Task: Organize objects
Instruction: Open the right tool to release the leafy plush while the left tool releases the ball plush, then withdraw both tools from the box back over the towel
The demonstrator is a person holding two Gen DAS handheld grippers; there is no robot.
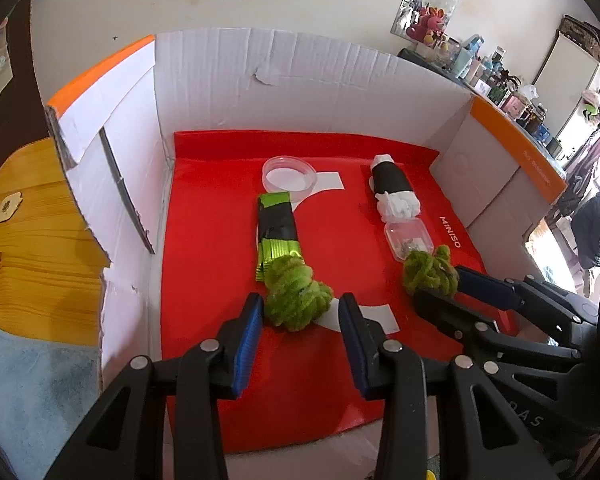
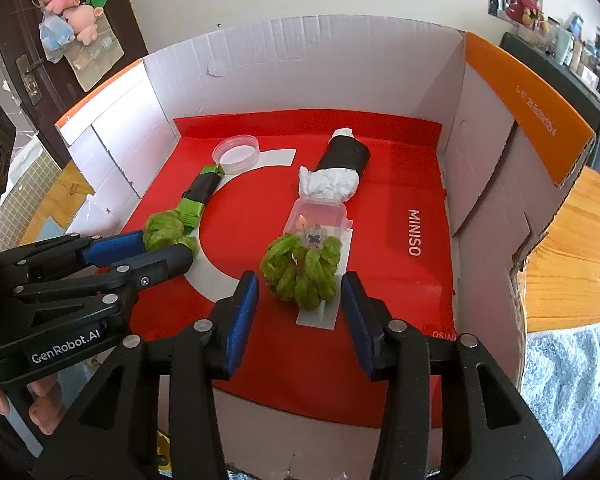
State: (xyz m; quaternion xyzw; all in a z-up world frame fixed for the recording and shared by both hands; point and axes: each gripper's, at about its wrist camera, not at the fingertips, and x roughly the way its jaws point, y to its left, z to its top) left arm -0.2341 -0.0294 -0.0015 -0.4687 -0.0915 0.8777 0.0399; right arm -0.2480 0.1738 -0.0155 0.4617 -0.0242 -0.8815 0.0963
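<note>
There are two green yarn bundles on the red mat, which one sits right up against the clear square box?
The yarn bundle between the right gripper's open fingers touches the clear square box. The other bundle abuts the green-and-black packet instead.

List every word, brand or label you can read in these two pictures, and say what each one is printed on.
"MINISO": white letters on the red bag, at its right side.
"OSINI": a partial, upside-down repeat at the bag's near edge.
"GenRobot.AI": on the left gripper body.
Orange flap of the cardboard box: white print, too blurred to read.
</note>
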